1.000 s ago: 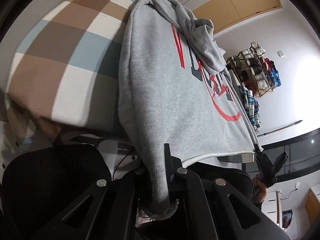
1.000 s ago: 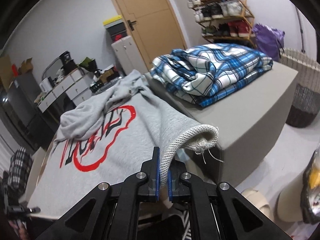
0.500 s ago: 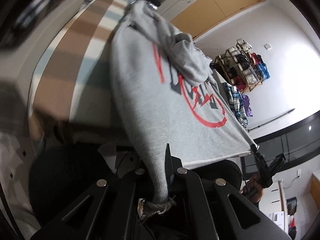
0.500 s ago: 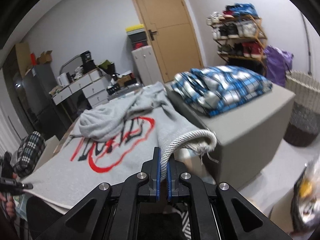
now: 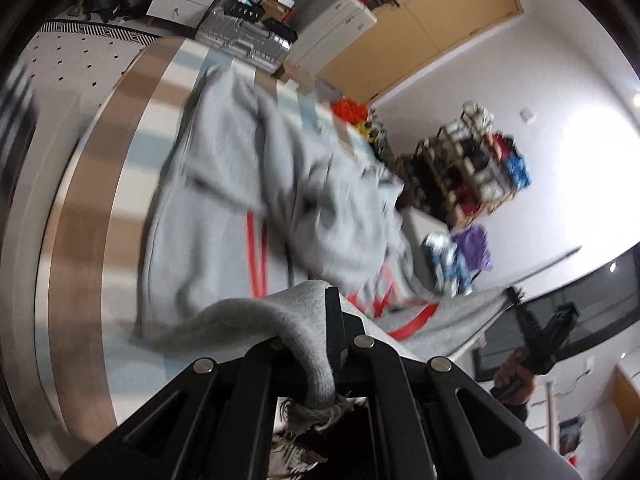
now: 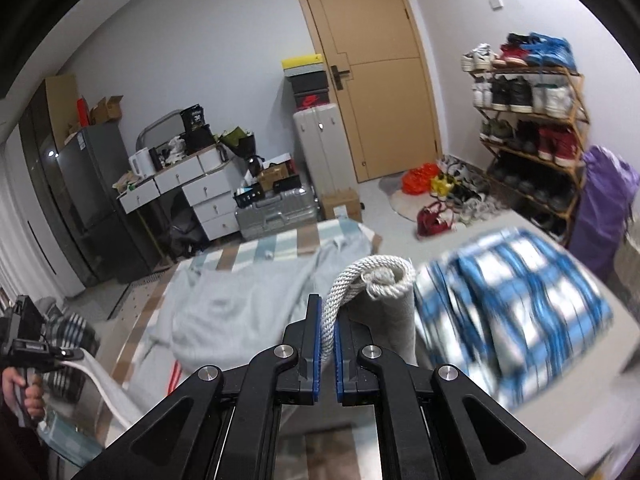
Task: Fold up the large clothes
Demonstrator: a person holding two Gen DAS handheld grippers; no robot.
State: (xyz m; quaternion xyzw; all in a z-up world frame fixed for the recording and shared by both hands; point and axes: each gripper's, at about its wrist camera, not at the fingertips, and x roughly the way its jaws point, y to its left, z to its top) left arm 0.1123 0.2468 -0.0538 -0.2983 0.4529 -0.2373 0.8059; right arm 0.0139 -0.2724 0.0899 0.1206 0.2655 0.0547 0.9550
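A grey sweatshirt [image 5: 224,208] with a red print lies on the checked tablecloth [image 5: 80,240], its hood and sleeves bunched on top. My left gripper [image 5: 316,320] is shut on one corner of the ribbed hem, which hangs lifted above the table. In the right wrist view my right gripper [image 6: 328,304] is shut on the other corner of the sweatshirt [image 6: 240,320], with the rolled hem standing up between its blue pads. Each gripper appears in the other's view, the right gripper [image 5: 514,294] at the right and the left gripper [image 6: 76,354] at the left, each in a hand.
A folded blue plaid shirt [image 6: 520,308] lies on a grey block [image 6: 580,380] right of the table. Behind stand a silver suitcase [image 6: 276,212], white drawers [image 6: 200,192], a wooden door [image 6: 372,72], a shoe rack [image 6: 528,120] and a purple bag [image 6: 604,200].
Both grippers rose and moved over the table, carrying the hem up off the front edge toward the hood. The red print is now largely covered.
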